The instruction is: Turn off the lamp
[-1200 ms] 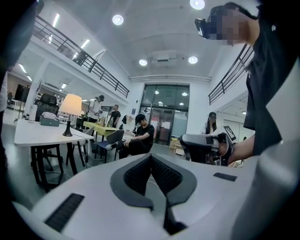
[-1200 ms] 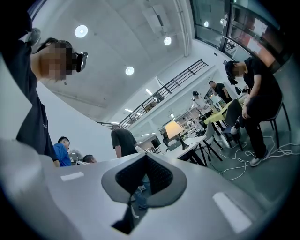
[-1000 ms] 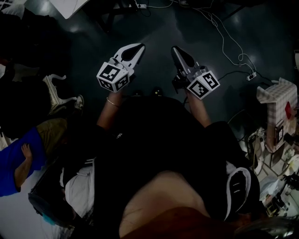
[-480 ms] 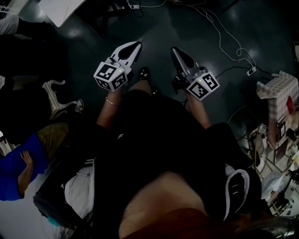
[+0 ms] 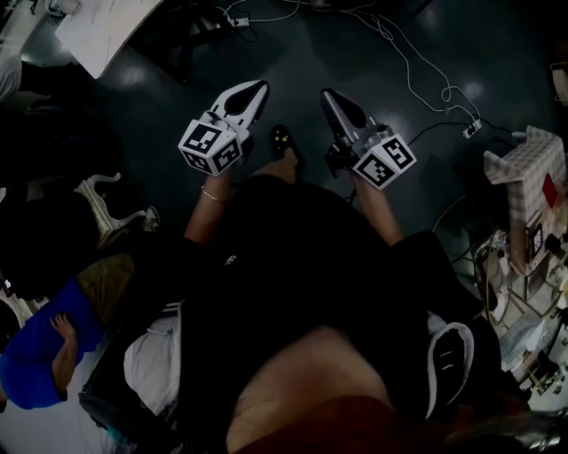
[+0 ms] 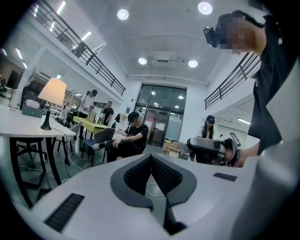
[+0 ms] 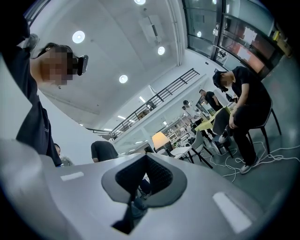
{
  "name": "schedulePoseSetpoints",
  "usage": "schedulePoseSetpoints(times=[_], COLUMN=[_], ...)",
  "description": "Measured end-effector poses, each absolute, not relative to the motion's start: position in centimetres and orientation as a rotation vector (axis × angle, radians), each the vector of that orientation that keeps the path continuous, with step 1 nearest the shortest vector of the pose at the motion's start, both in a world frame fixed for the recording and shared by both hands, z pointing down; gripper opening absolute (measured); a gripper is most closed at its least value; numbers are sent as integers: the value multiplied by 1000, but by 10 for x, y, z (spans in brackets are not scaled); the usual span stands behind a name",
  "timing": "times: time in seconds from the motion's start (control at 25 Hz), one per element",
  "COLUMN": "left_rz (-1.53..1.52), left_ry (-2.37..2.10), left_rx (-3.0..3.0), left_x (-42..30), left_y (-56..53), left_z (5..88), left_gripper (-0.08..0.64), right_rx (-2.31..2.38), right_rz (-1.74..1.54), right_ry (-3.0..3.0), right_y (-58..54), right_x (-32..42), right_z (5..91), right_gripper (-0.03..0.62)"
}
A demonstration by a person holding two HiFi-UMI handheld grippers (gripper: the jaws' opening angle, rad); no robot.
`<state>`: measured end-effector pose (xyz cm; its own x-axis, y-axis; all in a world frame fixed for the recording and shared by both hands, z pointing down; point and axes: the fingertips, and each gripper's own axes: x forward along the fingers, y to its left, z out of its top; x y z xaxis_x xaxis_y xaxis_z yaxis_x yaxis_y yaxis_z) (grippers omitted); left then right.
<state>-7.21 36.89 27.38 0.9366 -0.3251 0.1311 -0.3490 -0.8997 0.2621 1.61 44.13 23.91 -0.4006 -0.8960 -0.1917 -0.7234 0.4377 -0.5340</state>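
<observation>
Floor (image 5: 293, 53) glossy, smooth; lamp shade (image 6: 52, 90) matt, cloth-like.

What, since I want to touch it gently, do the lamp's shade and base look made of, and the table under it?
Lamp shade: probably fabric or paper, matte. It glows warm and even, so it is translucent.
Base: dark with a flared foot, either metal or plastic. It is too small to tell which.
Table top: white, smooth and flat, likely laminate.

Dark floor (image 5: 302, 53), white table (image 6: 28, 128), ceiling downlights (image 6: 123, 14), balcony railing (image 6: 99, 66)
</observation>
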Motion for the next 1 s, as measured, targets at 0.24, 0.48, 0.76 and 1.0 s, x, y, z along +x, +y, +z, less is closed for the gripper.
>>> schedulePoseSetpoints(times=[0.24,0.48,0.76,1.0], left_rz=[117,127,139,132], left_ry=[-467,-470,-452,-471], left_rx=[2811,2797,2821,2826], left_x=[-46,-37,-19,-17], left_y=[334,293,253,216], left_z=[278,283,284,286], left_gripper=[8,8,8,8], right_rx=[-1392,-1410,-1411,-1393], right_rz=[-525,-541,-562,-567], right_ry=[2241,2238,2251,2262], right_y=[408,367,324,281], right_x=[37,47,60,64], right_z=[244,245,250,253], right_gripper=[0,1,2,1])
